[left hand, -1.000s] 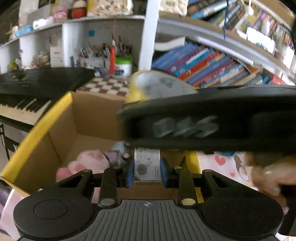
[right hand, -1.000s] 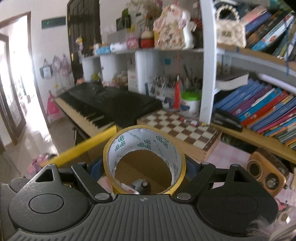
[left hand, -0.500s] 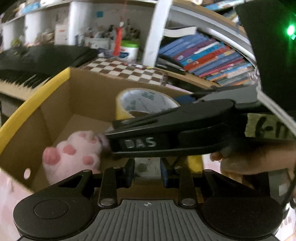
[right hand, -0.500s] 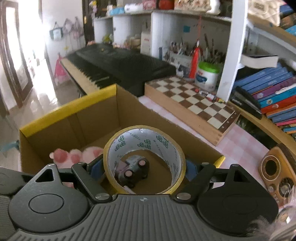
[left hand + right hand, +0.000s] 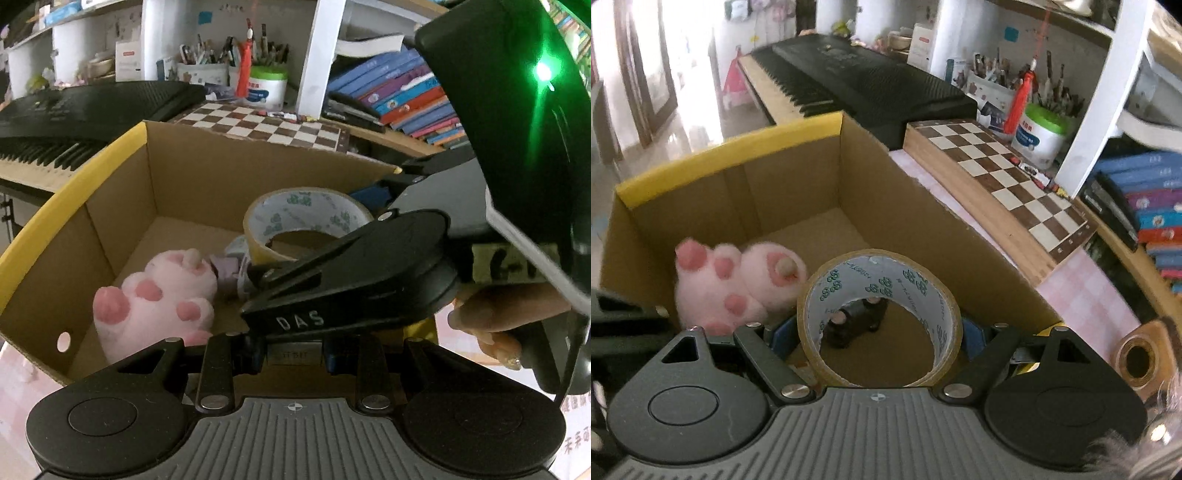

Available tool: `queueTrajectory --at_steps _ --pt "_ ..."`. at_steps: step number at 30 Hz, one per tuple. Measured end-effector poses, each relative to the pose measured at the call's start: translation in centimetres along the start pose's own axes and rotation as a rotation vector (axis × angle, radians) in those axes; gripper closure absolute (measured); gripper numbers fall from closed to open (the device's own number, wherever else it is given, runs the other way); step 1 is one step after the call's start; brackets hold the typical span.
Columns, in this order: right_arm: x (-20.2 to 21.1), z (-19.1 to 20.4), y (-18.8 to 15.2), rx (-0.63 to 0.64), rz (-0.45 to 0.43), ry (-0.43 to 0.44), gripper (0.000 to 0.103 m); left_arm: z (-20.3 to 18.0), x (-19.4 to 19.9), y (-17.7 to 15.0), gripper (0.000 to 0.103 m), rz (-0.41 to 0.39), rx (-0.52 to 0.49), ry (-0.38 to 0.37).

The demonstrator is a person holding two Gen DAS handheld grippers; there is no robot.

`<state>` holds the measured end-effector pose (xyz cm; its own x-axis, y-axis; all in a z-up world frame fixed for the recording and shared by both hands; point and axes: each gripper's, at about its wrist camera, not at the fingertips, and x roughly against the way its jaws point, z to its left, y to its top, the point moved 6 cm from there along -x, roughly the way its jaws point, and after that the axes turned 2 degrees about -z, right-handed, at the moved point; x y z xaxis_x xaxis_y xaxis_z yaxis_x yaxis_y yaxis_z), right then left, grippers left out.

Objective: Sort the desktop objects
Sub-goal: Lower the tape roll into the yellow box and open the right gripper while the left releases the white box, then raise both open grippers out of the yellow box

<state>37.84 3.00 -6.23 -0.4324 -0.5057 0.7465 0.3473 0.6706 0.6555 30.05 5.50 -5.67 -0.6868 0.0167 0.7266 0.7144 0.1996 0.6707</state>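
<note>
An open cardboard box (image 5: 731, 147) with a yellow rim holds a pink plush toy (image 5: 735, 280) and a small dark toy car (image 5: 855, 321). My right gripper (image 5: 879, 328) is shut on a roll of brown packing tape (image 5: 886, 273), held low inside the box just over the car. In the left wrist view the same roll (image 5: 295, 210) hangs beside the plush (image 5: 159, 299). The right gripper's black body crosses in front of my left gripper (image 5: 293, 354). That one is shut on a small white cat-print item (image 5: 293, 355), mostly hidden, at the box's near edge.
A wooden chessboard (image 5: 997, 173) lies right behind the box, and a black keyboard (image 5: 857, 77) stands beyond it. A pen pot and white jar (image 5: 1039, 133) stand by the white shelf post. Books (image 5: 1152, 206) fill the shelf at right. A wooden speaker (image 5: 1141, 358) sits at right.
My right gripper has gone down with the tape roll from above the box rim into the box, over the toy car. The left gripper has stayed put with its small item.
</note>
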Motion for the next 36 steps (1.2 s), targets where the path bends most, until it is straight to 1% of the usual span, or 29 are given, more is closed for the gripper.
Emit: queueTrajectory --at_steps 3,6,7,8,9,10,11,15,17,21,23,28,36 --pt "0.0 0.1 -0.3 0.016 -0.011 -0.014 0.019 -0.1 0.3 -0.2 0.072 -0.029 -0.011 0.016" --pt "0.1 0.1 -0.2 0.008 -0.022 -0.01 0.019 0.0 1.4 0.0 0.06 -0.097 -0.014 0.035" --pt "0.2 0.2 -0.3 0.013 -0.025 -0.015 0.019 0.1 2.0 0.0 0.051 -0.119 -0.009 0.031" --pt "0.4 0.3 -0.3 0.017 -0.031 -0.021 0.018 0.2 2.5 0.0 0.048 -0.135 -0.002 0.023" --pt "0.7 0.3 -0.2 0.011 -0.046 -0.027 0.014 0.3 3.0 0.0 0.045 -0.151 0.005 0.011" --pt "1.0 0.3 -0.1 -0.004 -0.061 -0.03 0.013 0.4 3.5 0.2 0.039 -0.165 0.01 -0.002" --pt "1.3 0.2 0.0 -0.022 -0.075 -0.028 0.013 0.4 4.0 0.1 0.037 -0.178 0.012 -0.012" --pt "2.9 0.0 0.2 -0.063 -0.115 -0.048 0.013 0.2 6.1 0.0 0.035 -0.222 -0.007 -0.019" --pt "4.1 0.1 0.2 -0.073 -0.144 -0.07 0.013 0.2 7.1 0.0 0.03 -0.249 -0.017 -0.022" --pt "6.6 0.0 -0.1 -0.126 -0.198 -0.111 0.013 0.4 8.9 -0.1 0.026 -0.299 -0.029 -0.029" --pt "8.1 0.0 -0.4 -0.157 -0.228 -0.133 0.013 0.5 9.6 -0.2 0.021 -0.315 -0.031 -0.028" --pt "11.8 0.3 -1.3 -0.225 -0.296 -0.185 0.013 1.4 11.1 -0.6 0.021 -0.347 -0.017 -0.018" --pt "17.4 1.3 -3.6 -0.344 -0.384 -0.274 0.013 3.9 14.4 -1.8 0.02 -0.402 0.02 -0.006"
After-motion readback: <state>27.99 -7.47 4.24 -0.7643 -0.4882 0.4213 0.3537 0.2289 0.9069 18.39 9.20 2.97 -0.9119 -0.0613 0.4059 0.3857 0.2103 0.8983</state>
